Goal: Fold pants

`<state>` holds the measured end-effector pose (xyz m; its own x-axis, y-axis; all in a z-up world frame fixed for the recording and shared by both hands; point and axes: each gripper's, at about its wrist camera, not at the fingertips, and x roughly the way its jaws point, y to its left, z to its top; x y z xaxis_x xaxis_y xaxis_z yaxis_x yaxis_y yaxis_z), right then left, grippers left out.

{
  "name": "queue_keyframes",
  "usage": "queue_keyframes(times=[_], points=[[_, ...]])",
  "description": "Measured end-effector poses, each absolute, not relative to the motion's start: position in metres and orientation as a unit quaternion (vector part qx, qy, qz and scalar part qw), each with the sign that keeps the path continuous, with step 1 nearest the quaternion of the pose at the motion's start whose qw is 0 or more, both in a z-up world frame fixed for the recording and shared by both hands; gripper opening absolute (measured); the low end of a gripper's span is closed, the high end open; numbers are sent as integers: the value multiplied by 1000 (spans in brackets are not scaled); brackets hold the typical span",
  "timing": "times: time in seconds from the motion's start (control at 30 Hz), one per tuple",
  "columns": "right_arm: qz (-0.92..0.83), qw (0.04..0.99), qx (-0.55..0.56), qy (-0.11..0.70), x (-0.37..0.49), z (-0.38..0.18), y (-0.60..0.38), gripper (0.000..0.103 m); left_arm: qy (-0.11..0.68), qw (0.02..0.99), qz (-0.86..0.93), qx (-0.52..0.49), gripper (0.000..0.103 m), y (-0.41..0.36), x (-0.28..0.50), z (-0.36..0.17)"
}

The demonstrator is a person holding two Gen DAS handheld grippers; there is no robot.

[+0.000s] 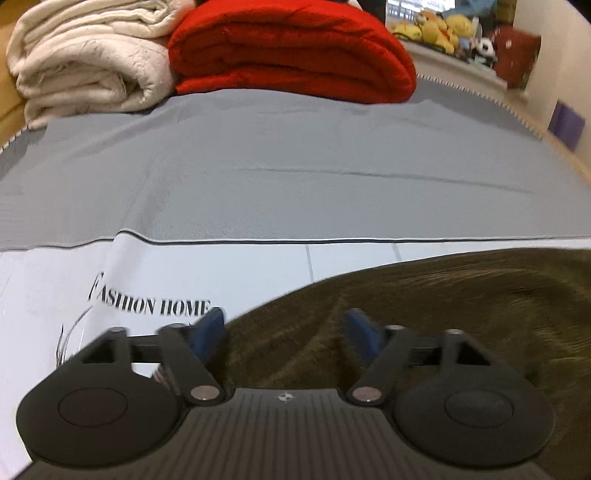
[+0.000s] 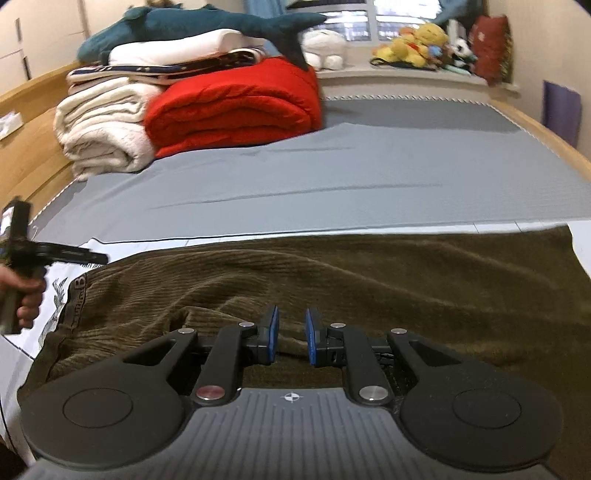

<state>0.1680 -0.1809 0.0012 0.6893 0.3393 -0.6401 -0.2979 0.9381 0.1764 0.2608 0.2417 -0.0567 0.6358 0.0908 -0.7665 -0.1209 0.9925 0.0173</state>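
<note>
Both parted and empty: left hand-held gripper (image 1: 282,330) and right hand-held gripper (image 2: 291,334) over pants (image 2: 332,273).

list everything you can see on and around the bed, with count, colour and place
olive-brown corduroy pants: one, spread flat across the near end of the bed
grey bed sheet: one, covering the middle of the bed
white printed cover: one, black lettering, under the pants
red folded quilt: one, far left on the bed
cream folded blanket: one, left of the quilt
teal plush shark: one, on top of the pile
yellow plush toys: several, on the window ledge
left tongs: black with blue pads, open over the pants' left edge
right tongs: black with blue pads, open over the pants
</note>
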Motion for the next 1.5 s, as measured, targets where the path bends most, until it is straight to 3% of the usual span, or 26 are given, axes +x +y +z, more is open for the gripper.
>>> queue_keyframes(times=[0.27,0.33,0.37,0.4,0.43,0.5,0.6,0.8,1.03,1.23,1.33,1.4,1.5], points=[[181,912,31,366,189,-2,-184,17,465,883,47,-45,83,265,287,-94],[182,911,35,368,191,-3,-186,17,467,883,30,-44,76,266,288,-96],[182,911,37,369,192,-3,-186,17,466,884,17,-39,63,264,289,-96],[182,910,38,370,192,-3,-187,17,463,886,1,-33,40,262,289,-95],[182,910,39,371,192,-3,-187,17,460,888,-14,-20,27,257,288,-92],[183,910,40,371,191,-3,-187,17,460,887,-17,35,15,244,287,-88],[179,912,31,368,188,-2,-189,17,444,891,-23,89,10,230,279,-81],[153,917,35,366,179,1,-199,17,395,909,-38,125,9,221,240,-32],[120,919,73,369,161,1,-224,17,350,917,-111,154,8,189,107,12],[102,915,92,379,143,-4,-241,17,424,893,-121,91,12,173,22,-17],[92,912,98,388,139,-8,-247,17,423,899,-107,-40,28,197,16,-7],[87,910,106,390,137,-10,-251,17,444,881,-104,-125,45,215,21,-14],[76,910,113,392,138,-12,-254,17,518,818,-78,-237,56,233,44,-50]])
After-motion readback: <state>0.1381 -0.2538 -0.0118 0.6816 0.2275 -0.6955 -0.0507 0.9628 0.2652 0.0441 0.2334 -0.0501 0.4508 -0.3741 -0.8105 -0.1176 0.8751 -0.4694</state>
